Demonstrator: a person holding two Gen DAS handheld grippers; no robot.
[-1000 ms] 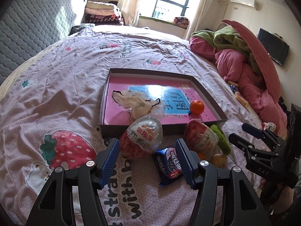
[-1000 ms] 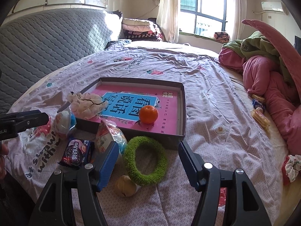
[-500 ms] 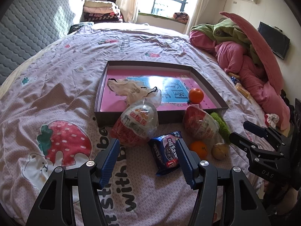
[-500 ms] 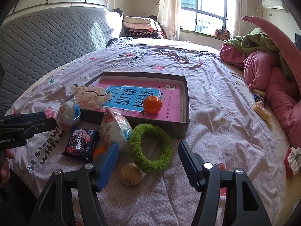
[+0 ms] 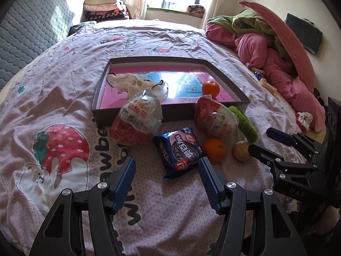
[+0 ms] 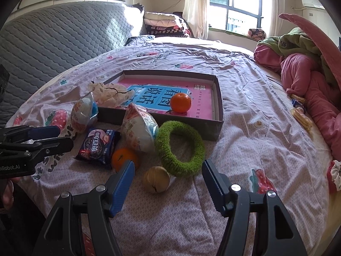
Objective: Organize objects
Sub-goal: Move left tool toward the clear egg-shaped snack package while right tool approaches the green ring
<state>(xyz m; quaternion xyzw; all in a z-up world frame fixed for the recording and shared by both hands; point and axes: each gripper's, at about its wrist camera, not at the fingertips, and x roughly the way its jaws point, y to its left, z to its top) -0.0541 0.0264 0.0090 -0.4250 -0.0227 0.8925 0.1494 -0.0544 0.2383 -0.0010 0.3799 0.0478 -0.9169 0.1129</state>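
Left wrist view: the left gripper (image 5: 167,169) hangs with its blue ribbed fingers spread and empty, and the dark blue foil cookie packet (image 5: 179,150) lies on the strawberry-print bedspread (image 5: 64,98) just beyond the tips, roughly centred in the gap but skewed to it. The likely risk is that the slick packet slides or crumples on the soft quilt as the fingers close, or that one finger nudges the loose orange mandarin (image 5: 214,150) beside the packet and sends it rolling. The two clear bagged snack bowls (image 5: 136,120) lean against the shallow dark cardboard box (image 5: 170,112) and could tip if bumped.

In the right wrist view, the right gripper (image 6: 167,180) is likewise spread and holds nothing; the small tan ball (image 6: 156,179) sits between its fingers, a little nearer the left one, touching neither. The fuzzy green ring (image 6: 180,148) lies just beyond, near the box wall, so closing carelessly could snag it.
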